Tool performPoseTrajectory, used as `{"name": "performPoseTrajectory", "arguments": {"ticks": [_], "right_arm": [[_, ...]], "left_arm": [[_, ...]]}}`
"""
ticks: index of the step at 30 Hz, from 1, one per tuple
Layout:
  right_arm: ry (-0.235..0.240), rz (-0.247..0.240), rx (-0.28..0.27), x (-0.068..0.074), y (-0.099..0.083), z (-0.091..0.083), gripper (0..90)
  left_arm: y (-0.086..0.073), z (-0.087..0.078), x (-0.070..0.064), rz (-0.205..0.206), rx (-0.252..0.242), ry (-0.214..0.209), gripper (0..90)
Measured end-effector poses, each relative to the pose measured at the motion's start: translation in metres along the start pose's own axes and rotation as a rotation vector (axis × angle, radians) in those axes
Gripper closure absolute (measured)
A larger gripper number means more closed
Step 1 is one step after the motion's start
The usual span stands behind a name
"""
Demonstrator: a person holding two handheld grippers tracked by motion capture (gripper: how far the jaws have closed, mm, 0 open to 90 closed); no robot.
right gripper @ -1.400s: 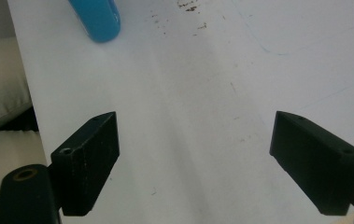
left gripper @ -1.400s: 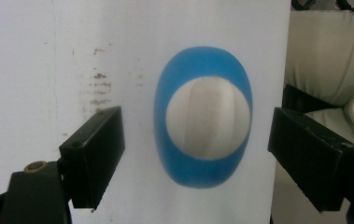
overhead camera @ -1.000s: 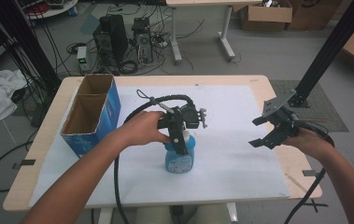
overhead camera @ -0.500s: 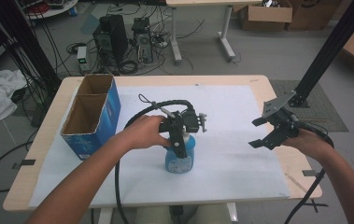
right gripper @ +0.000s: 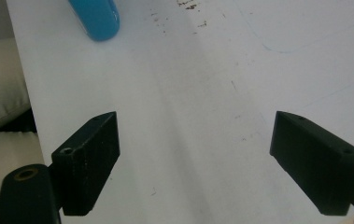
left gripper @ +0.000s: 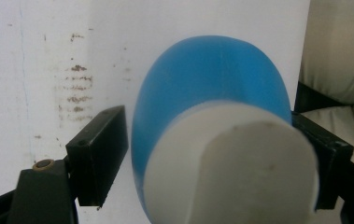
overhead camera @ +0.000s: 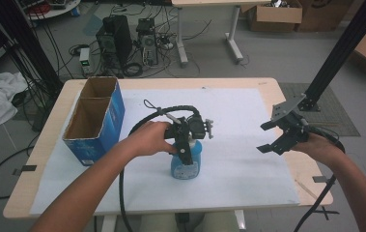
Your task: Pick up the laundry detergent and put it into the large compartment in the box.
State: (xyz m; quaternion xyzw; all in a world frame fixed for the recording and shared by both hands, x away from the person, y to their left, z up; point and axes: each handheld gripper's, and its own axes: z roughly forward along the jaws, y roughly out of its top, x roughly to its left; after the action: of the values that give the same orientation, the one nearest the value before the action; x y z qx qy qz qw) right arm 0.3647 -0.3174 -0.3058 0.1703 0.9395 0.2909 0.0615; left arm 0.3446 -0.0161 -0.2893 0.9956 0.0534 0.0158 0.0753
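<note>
Jaws first: the left gripper (overhead camera: 186,145) stands over the blue bottle (overhead camera: 185,162) and points straight down, one black jaw on each side of the white cap (left gripper: 240,163). In the left gripper view the right jaw looks pressed against the cap's edge, while a thin strip of white sheet shows between the left jaw and the bottle's side, so I judge the grip not quite closed. The bottle stands upright near the front middle of the white sheet (overhead camera: 238,121) that covers the table (overhead camera: 267,84), its long axis running up and down, in line with the gripper above it. The right gripper (overhead camera: 281,135) hangs well off to the right near the table's edge, its jaws spread wide with nothing between them; its own view catches the bottle far off at the top left. The left hand (overhead camera: 147,140) is clearly the nearer one. To the left stands an open blue cardboard box (overhead camera: 96,123) with two compartments.
</note>
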Motion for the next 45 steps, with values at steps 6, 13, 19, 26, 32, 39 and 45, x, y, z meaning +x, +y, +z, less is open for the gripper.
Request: {"name": "performPoseTrajectory", "arguments": {"ticks": [6, 13, 19, 26, 32, 39, 45], "right_arm": [[0.0, -0.002, -0.001, -0.0001, 0.0001, 0.0003, 15.9], [0.0, -0.003, 0.001, 0.0001, 0.0004, 0.0001, 15.9], [0.001, -0.005, -0.001, 0.0002, 0.0004, 0.0004, 15.9], [0.0, -0.003, -0.003, 0.0007, 0.0005, 0.0001, 16.0], [0.002, -0.003, -0.001, 0.0008, 0.0002, 0.0006, 16.1], [0.004, -0.003, -0.003, 0.001, 0.0005, 0.0016, 16.0], [0.006, -0.004, -0.004, 0.0009, 0.0003, 0.0019, 16.2]], "left_arm": [[0.0001, -0.0002, 0.0001, 0.002, -0.004, -0.003, 25.5], [-0.0009, -0.0008, 0.0005, 0.006, -0.006, 0.007, 27.7], [-0.0012, -0.0014, 0.0002, 0.006, -0.01, 0.008, 29.7], [-0.0014, -0.0018, 0.0, 0.004, -0.014, 0.006, 31.7], [-0.0017, -0.0022, -0.0001, 0.007, -0.016, 0.003, 34.2], [-0.0016, -0.0025, -0.0004, 0.015, -0.021, 0.0, 37.1], [-0.002, -0.0023, -0.0007, 0.017, -0.026, 0.003, 37.2]]}}
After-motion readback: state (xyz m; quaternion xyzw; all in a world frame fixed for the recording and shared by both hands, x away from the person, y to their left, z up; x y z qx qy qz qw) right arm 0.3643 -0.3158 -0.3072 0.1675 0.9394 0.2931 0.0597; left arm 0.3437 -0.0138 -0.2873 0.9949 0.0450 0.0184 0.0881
